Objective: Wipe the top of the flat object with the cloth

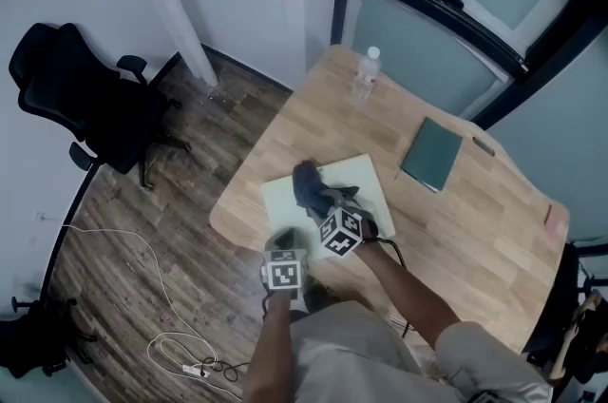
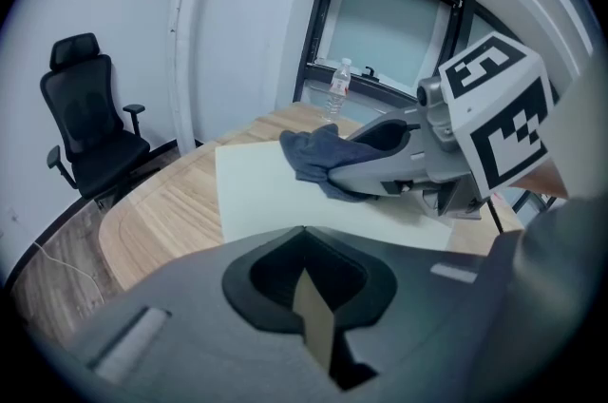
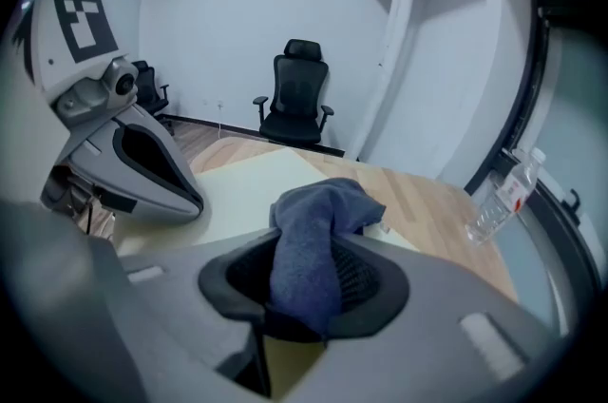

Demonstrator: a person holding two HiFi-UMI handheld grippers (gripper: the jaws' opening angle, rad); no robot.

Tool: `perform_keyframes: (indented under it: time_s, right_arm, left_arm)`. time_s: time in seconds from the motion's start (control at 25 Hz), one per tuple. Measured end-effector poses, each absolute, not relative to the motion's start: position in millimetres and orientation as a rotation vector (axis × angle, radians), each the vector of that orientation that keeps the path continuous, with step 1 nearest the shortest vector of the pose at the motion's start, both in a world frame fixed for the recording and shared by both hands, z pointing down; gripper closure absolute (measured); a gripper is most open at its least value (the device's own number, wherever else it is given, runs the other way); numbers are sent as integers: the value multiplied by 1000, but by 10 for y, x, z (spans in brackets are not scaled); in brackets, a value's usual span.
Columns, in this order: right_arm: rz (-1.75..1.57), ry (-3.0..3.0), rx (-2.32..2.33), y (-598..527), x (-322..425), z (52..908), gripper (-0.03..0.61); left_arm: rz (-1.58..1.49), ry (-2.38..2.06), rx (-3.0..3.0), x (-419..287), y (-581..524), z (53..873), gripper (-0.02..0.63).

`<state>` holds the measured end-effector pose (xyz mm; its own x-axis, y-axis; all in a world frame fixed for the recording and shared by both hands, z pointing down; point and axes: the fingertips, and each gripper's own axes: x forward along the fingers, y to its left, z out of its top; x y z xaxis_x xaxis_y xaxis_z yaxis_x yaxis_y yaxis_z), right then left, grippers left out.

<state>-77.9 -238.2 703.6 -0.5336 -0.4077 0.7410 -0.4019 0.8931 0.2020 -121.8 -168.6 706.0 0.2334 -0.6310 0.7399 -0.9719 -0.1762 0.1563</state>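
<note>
**Cloth held in the right fingers, bunched on the pale board**

The dark blue-grey cloth point(image 3: 318, 220) lies bunched near the middle of the pale flat board point(image 1: 366, 175). One end is drawn in between the fingers of the right gripper point(image 3: 302, 311), which are clamped on it. The rest of the cloth heaps up in front of those fingers and rests on the board's top.

The board lies flat on the wooden counter point(image 1: 475, 211), close to the counter edge nearest the person.

The left gripper point(image 2: 309, 297) is just beside the right one, at the board's near-left corner. Its fingers are pressed together with nothing between them. Whether they touch the board cannot be told.

Further out on the counter, a dark green book point(image 1: 431, 154) lies flat, well apart from the board on the right. A clear plastic bottle point(image 1: 366, 73) stands upright near the far edge.

Off the counter, a black office chair point(image 1: 81, 92) stands on the wood floor at the left, near the white wall. A white cable point(image 1: 176, 339) trails loosely across the floor near the person.
</note>
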Motion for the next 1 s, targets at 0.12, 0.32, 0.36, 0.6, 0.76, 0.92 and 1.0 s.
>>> perform_keyframes:
  time_s: [0.12,0.32,0.36,0.6,0.76,0.92,1.0]
  right_arm:
    - [-35,-2205,512,-2298,-1000,7040,448]
    - [-11,-2288,336,-2143,-1484,7014,448]
    - [0,-2296,294,-2107,-1568,7015,448]
    - [7,-2259,163,-1990,-1800,7040,445]
    - [30,-2272,179,-2015,-1790,7022,443]
    - [34,-2293,236,-2023,-1779,7016,443]
    - [29,-2300,277,-2028,-1777,7022,443]
  left_arm:
    - [701,-1433,1876,-1239,-1629,7123,606]
    - [695,-1457,1900,-1303,-1675,7023,606]
    - [697,-1457,1901,-1302,-1676,7001,606]
    - [626,-1409,1894,-1264,-1626,7065,606]
    - [702,-1404,1929,-1260,-1379,7011,606]
    - [728,-1367,1950,-1267,-1180,7009,606]
    - [760,-1335,1956,-1267,-1126,7022,606]
